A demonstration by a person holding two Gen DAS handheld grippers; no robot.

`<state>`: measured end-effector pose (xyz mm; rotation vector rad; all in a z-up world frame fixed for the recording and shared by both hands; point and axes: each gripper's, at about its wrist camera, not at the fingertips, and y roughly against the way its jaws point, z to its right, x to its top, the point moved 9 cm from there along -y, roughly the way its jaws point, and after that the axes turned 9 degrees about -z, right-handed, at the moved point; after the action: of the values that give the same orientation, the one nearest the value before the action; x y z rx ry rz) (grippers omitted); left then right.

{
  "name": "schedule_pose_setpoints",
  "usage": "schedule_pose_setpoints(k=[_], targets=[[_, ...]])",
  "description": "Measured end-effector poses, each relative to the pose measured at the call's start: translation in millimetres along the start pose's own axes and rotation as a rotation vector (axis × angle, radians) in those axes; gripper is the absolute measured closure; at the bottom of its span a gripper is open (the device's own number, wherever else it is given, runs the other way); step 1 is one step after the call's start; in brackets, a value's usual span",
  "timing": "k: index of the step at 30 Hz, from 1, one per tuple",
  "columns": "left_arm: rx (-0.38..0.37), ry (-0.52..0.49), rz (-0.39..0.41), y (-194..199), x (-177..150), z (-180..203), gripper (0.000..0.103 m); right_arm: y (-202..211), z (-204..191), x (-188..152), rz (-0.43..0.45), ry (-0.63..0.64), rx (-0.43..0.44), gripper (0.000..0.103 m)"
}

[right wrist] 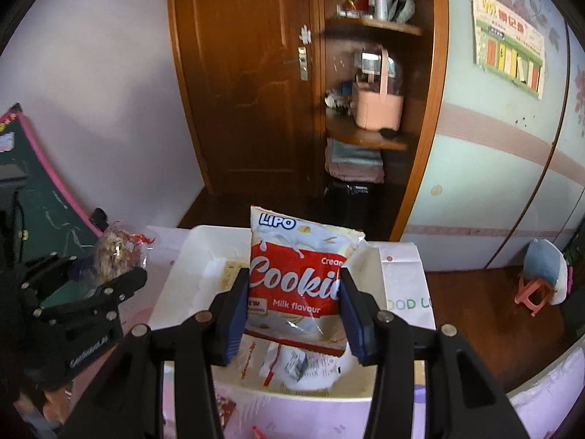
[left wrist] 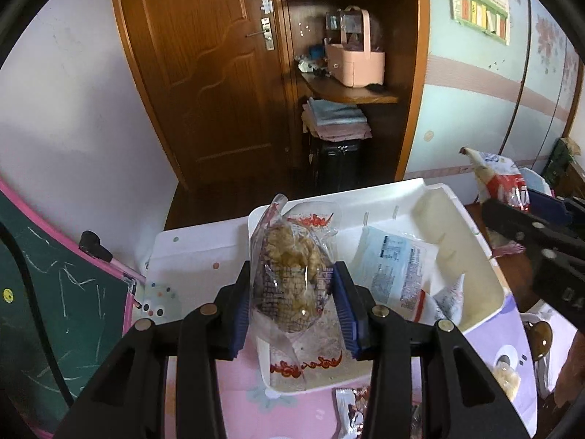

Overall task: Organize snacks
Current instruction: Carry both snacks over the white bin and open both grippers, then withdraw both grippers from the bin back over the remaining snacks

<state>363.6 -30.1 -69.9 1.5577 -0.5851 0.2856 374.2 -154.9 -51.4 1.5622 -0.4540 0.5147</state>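
Two pairs of hand-held tongs hang above a cluttered desk (left wrist: pixel 226 395) with a pink patterned cover, each clenched on a snack. The left tongs (left wrist: pixel 292 303) grip a clear bag (left wrist: pixel 289 274) of brownish fried pieces, blue pads pressing its sides, the bag upright and lifted over the near left part of a white tray (left wrist: pixel 486 252). The right tongs (right wrist: pixel 294 311) clamp a red and white cookie pack (right wrist: pixel 296 278) marked "Lipo" and "Milk flavour", held tilted above the same tray (right wrist: pixel 175 278). From the left tongs' camera the right tongs (left wrist: pixel 526 216) show at the right edge with the cookie pack (left wrist: pixel 501 179) in their grip; from the right side the left tongs (right wrist: pixel 73 274) show at the left with the clear bag (right wrist: pixel 117 248).

Inside the tray lie a flat white packet (left wrist: pixel 395 267) with blue printing and a red-lettered wrapper (left wrist: pixel 303 366) under the clear bag. Small wrapped snacks (left wrist: pixel 351 413) lie on the desk just in front of the tray. A white paper bag (right wrist: pixel 402 281) with green lettering lies at the tray's far right.

To the left stands a green chalkboard (left wrist: pixel 44 292) with a pink frame. Beyond the desk are a brown door (left wrist: pixel 204 73) and open wooden shelves (left wrist: pixel 351 91), one carrying a pink basket (left wrist: pixel 356 62), folded cloths (left wrist: pixel 336 117) beneath. A poster (left wrist: pixel 479 3) hangs on the pale wardrobe at the right, and a small pink stool (right wrist: pixel 537 285) stands on the floor.
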Motion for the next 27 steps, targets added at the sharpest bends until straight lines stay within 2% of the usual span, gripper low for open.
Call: schedule_pose_setpoints(k=[7, 8, 9, 10, 11, 15, 22, 27], targets=[[0.017, -0.016, -0.019, -25.3, 0.8, 7.8, 0.065, -45.0, -3.7, -3.1, -0.086, -0.012, -0.008, 0.056], [0.015, -0.016, -0.018, -26.7, 1.2, 8.5, 0.06, -48.0, -3.3, -4.0, -0.092, -0.021, -0.004, 0.055], [0.014, -0.017, -0.021, -29.5, 1.2, 9.8, 0.039, -51.8, -3.3, -5.4, -0.102, -0.031, 0.004, 0.053], [0.019, -0.014, -0.021, -29.6, 0.4, 9.2, 0.026, -55.7, -3.4, -7.0, -0.117, -0.042, 0.017, 0.053], [0.028, -0.007, -0.011, -29.0, 0.0, 9.5, 0.007, -57.7, -3.0, -8.1, -0.125, -0.051, 0.024, 0.053], [0.008, -0.023, 0.011, -23.3, -4.5, 12.3, 0.005, -56.8, -3.0, -13.5, -0.134, -0.07, 0.066, 0.051], [0.034, -0.064, 0.018, -12.0, -17.6, 14.7, 0.005, -42.8, -2.0, -29.2, -0.137, -0.044, 0.063, 0.047], [0.018, -0.068, 0.007, 0.0, -29.3, 17.6, 0.005, -26.6, -4.3, -43.3, -0.133, -0.023, 0.071, 0.047]])
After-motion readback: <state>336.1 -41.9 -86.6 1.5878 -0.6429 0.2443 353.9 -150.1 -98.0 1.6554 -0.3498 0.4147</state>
